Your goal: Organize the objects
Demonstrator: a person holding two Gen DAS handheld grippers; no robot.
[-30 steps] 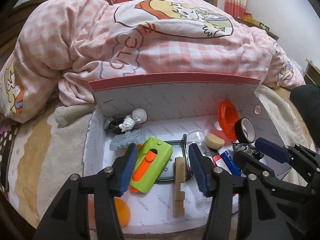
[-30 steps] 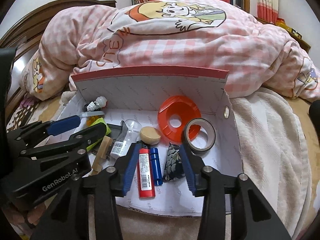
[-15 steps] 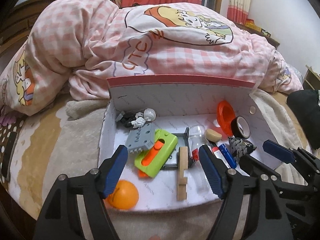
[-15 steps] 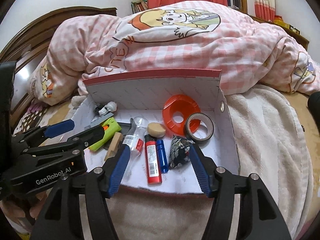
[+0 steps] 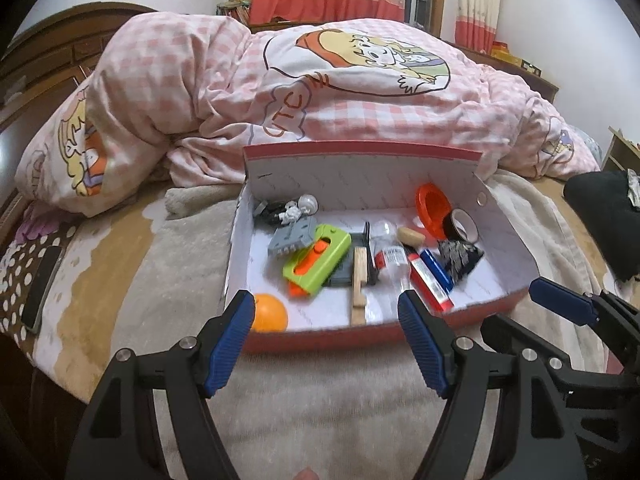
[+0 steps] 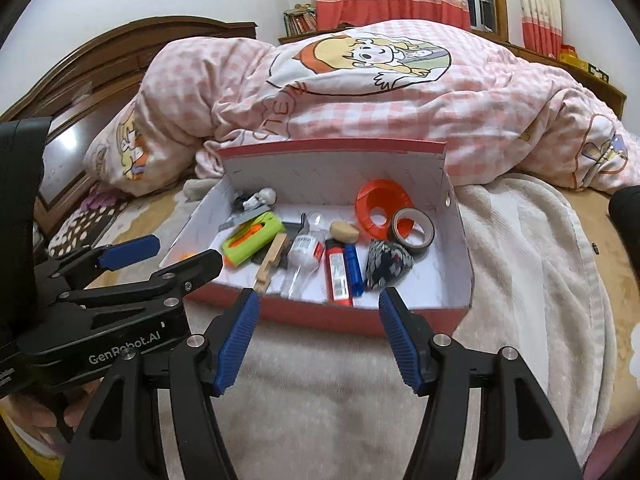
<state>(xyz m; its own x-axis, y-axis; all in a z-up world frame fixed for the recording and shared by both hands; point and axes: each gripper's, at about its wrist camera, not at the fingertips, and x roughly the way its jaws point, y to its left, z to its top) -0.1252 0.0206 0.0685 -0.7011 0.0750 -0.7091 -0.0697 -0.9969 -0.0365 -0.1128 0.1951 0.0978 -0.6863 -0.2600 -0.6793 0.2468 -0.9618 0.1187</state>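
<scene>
A red cardboard box (image 5: pixel 360 338) (image 6: pixel 320 312) with a white lining sits on a beige blanket on the bed. It holds several small items: a green and orange utility knife (image 5: pixel 318 260) (image 6: pixel 252 240), an orange ball (image 5: pixel 270 314), a wooden clip (image 5: pixel 359 284), a red lighter (image 6: pixel 338 276), a blue lighter (image 6: pixel 354 268), a tape roll (image 6: pixel 412 230) and an orange ring (image 6: pixel 382 206). My left gripper (image 5: pixel 326 312) is open and empty, just in front of the box. My right gripper (image 6: pixel 318 306) is open and empty at the box's front edge.
A bunched pink checked quilt (image 5: pixel 320 92) lies right behind the box. A phone (image 5: pixel 42 288) lies on the dotted sheet at the left. A dark wooden headboard (image 6: pixel 100 68) stands far left. A black object (image 5: pixel 600 216) lies at the right.
Both grippers have drawn back from inside the box to its front edge and opened wider. The box's contents have not moved.
</scene>
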